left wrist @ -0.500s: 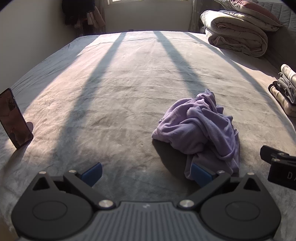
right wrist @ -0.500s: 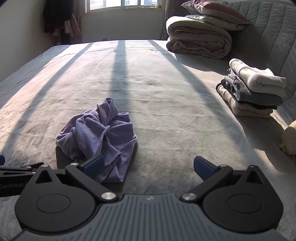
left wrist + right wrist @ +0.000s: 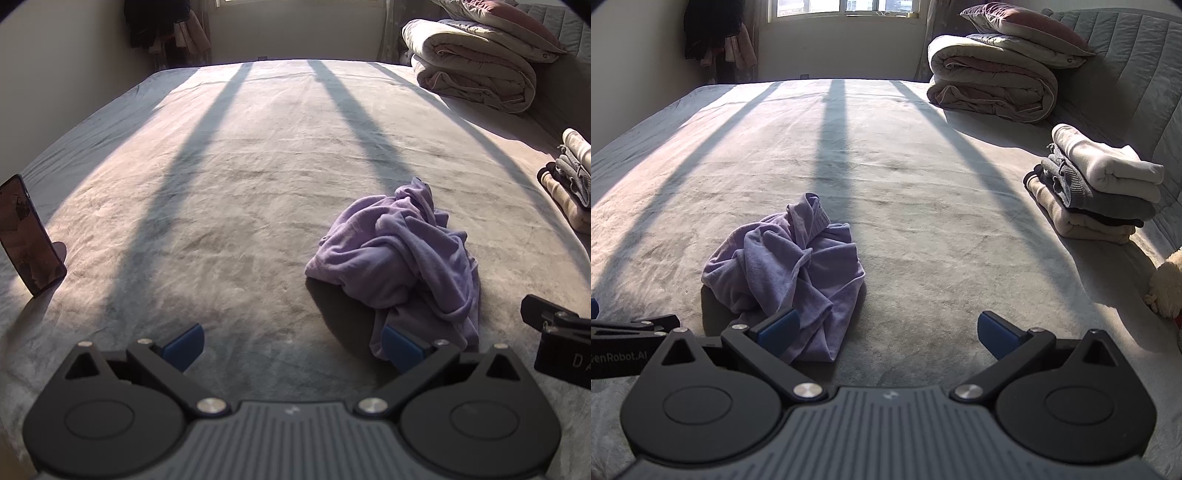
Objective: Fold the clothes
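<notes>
While both tools hung tilted down over the bed [image 3: 258, 184], nothing had yet been gripped: the left hand-held gripper [image 3: 291, 345], at the bottom of its own view, stood with its blue pads spread as wide as they go and only bare bedcover between them, and the right hand-held gripper [image 3: 888, 332] stood equally wide and equally empty at the bottom of its view. Just beyond them lay the crumpled lilac garment [image 3: 402, 258], a bunched heap with no clear long axis, though a twisted tail of cloth rose toward the far side. In the left view it sat right of centre, its near hem just behind that gripper's right pad; in the right view the garment [image 3: 786, 266] sat left of centre, its near hem behind that gripper's left pad. So it lay between the two tools, slightly ahead, about equally near each; whether either pad touched cloth I could not tell. My judgement: the coming move called for each tool to close inward on a near edge and spread the heap flat. Farther off, a stack of folded clothes [image 3: 1097, 184] rested at the right edge, a phone [image 3: 29, 236] stood propped at the left, and rolled quilts [image 3: 993, 81] lay at the upper right.
</notes>
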